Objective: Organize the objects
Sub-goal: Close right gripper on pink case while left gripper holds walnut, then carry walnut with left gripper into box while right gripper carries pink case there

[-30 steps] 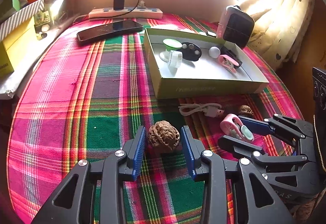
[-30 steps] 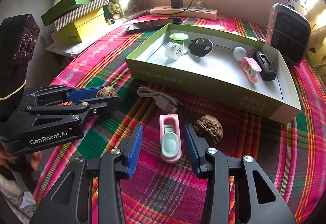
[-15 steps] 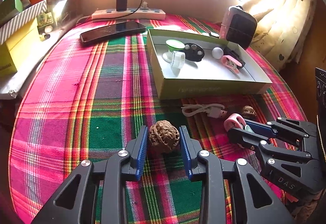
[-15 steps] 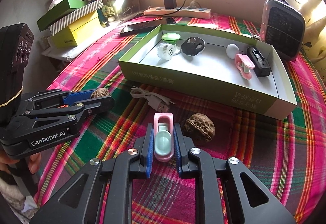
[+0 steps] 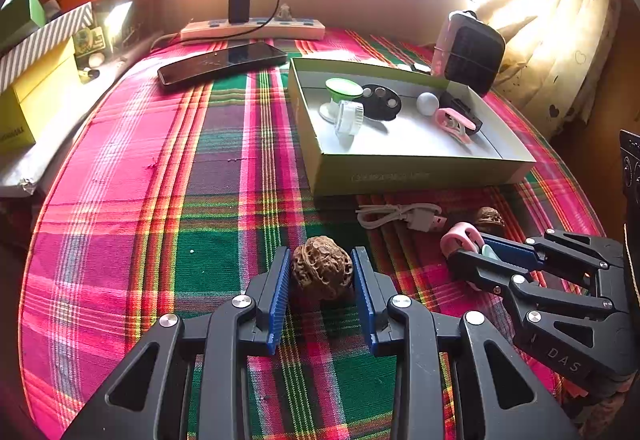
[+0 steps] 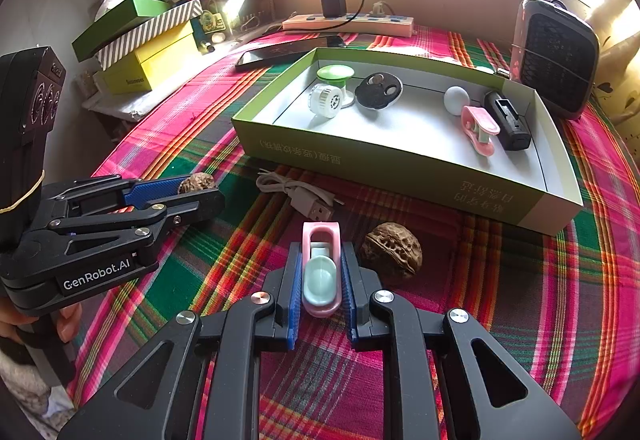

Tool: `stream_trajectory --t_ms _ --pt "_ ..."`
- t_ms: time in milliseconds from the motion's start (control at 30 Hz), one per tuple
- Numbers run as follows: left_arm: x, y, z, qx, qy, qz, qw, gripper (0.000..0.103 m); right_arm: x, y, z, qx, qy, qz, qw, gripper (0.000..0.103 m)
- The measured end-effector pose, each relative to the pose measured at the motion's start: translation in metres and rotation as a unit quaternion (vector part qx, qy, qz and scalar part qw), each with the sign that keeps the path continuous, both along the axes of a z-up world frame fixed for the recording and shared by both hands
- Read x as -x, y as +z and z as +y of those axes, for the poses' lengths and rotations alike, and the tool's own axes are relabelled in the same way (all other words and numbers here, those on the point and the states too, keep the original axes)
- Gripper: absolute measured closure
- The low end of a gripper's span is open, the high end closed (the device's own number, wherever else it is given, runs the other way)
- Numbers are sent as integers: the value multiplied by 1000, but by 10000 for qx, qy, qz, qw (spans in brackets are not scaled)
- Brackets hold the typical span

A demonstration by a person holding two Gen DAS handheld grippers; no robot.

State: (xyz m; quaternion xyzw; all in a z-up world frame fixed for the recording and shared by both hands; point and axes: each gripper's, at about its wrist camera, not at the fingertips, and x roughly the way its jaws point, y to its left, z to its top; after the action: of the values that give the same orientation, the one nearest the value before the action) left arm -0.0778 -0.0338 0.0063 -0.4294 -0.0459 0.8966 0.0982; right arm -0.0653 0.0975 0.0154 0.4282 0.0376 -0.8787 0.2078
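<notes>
Two grabs at once: I run both tongs side by side, one item each, to halve the trips to the box.
Left tongs [image 5: 322,274]: closed on a walnut [image 5: 321,267], blue pads touching both its sides; it sits on the cloth, not lifted that I can tell.
Right tongs [image 6: 320,274]: clenched on the pink clip [image 6: 321,268], pads flat against its long sides so it cannot twist; its loop end points at the box.
Second walnut [image 6: 393,250]: loose on the cloth, just beside the right tongs.
Cable [image 6: 298,191]: coiled between the clip and the box front.
Box [image 6: 400,169]: open green tray beyond both tongs, already holding a matching pink clip [image 6: 479,127], a white ball [image 6: 456,99], a black key fob [image 6: 378,91], a black lighter-like block [image 6: 507,119] and a green-capped piece [image 6: 335,76].
Free space: bare floor in the near middle of the box, where I judge both loads can go.
Next, as I judge it: lift clear of the front wall before crossing.
Risk: the walnut is round and ridged, so it may roll out of the pads.
</notes>
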Motion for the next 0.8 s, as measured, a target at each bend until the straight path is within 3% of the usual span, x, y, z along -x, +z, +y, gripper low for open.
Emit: stream_trajectory --t_ms 800 --pt "-1 4 1 87 -24 19 10000 75 -1 6 5 196 23 33 9998 85"
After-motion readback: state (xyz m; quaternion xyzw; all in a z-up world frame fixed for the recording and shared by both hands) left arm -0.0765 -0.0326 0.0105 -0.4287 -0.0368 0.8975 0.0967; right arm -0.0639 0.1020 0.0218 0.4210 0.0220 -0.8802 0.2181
